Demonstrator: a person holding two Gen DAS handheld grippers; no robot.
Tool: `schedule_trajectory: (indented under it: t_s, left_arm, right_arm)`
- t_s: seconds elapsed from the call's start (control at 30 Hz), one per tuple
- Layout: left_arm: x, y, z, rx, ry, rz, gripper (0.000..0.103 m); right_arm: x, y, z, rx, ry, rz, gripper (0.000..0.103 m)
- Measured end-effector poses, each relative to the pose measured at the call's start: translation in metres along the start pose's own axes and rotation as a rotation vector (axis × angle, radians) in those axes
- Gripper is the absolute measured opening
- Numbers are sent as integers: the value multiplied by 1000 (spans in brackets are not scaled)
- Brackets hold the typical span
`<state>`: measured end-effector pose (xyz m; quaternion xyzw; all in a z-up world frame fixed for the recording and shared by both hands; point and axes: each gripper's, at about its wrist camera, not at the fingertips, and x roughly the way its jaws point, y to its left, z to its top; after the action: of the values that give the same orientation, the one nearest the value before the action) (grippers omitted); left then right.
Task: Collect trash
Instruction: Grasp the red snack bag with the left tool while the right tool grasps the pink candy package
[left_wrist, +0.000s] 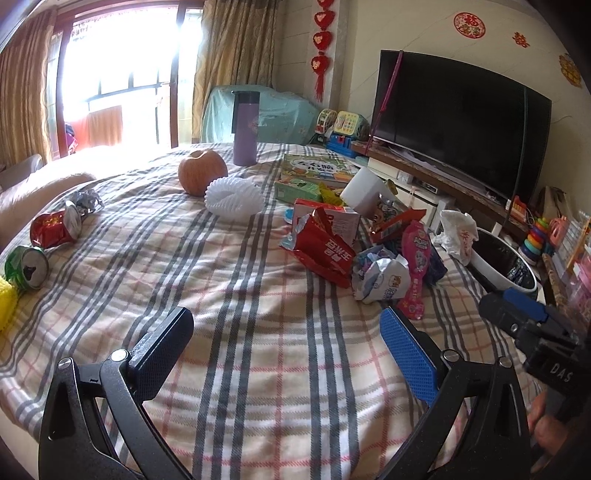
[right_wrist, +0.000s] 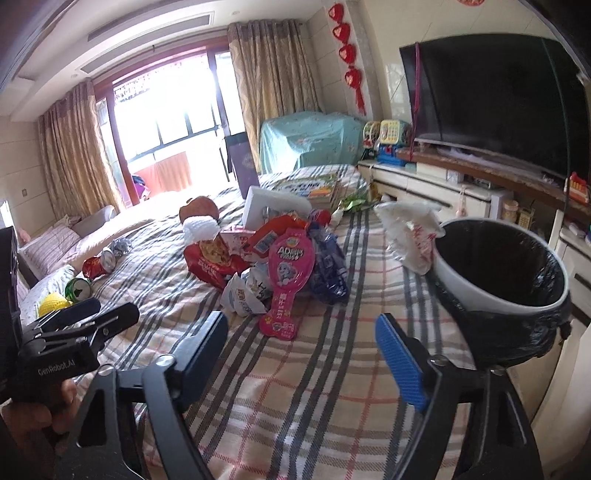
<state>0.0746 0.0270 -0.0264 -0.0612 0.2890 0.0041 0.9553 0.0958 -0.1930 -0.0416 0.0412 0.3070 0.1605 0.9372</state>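
From my station I judge the main risk to be sorting error: the trash heap on the plaid cloth (left_wrist: 258, 332) sits tight against items that are not trash, so a broad grab at the red snack bag (left_wrist: 325, 251) or the crumpled white wrapper (left_wrist: 384, 280) could drag the white mug (left_wrist: 364, 192) or the picture books (left_wrist: 314, 171) along with it. The pink blister card (right_wrist: 286, 280) lies overlapping several wrappers; pinching it by an edge may lift only part of the pile and scatter the rest. The bin (right_wrist: 498, 291), lined in black, stands at the table's right edge with a white plastic bag (right_wrist: 410, 236) draped against its rim; a careless swing of the right gripper (right_wrist: 306, 354) could knock the bin or push that bag off the table. The two crushed cans, red (left_wrist: 55, 227) and green (left_wrist: 27, 266), lie well apart from the heap at the far left, near the table edge, and may roll if nudged. The apple (left_wrist: 202, 170) and foam fruit net (left_wrist: 232, 197) need separate judgement. Both claws stand wide apart and hold nothing: the left gripper (left_wrist: 288, 339) hovers above bare cloth, the right likewise, neither touching any item.
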Motion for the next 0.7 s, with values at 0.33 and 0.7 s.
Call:
schedule_trajectory:
  t_s: [0.33, 0.7]
  left_arm:
    - [35, 2, 26, -42, 36, -38, 102]
    - [80, -3, 45, -36, 108, -54, 90]
  right_arm:
    - [36, -12, 7, 60, 110, 58, 57]
    - [68, -9, 14, 66, 193, 114, 42]
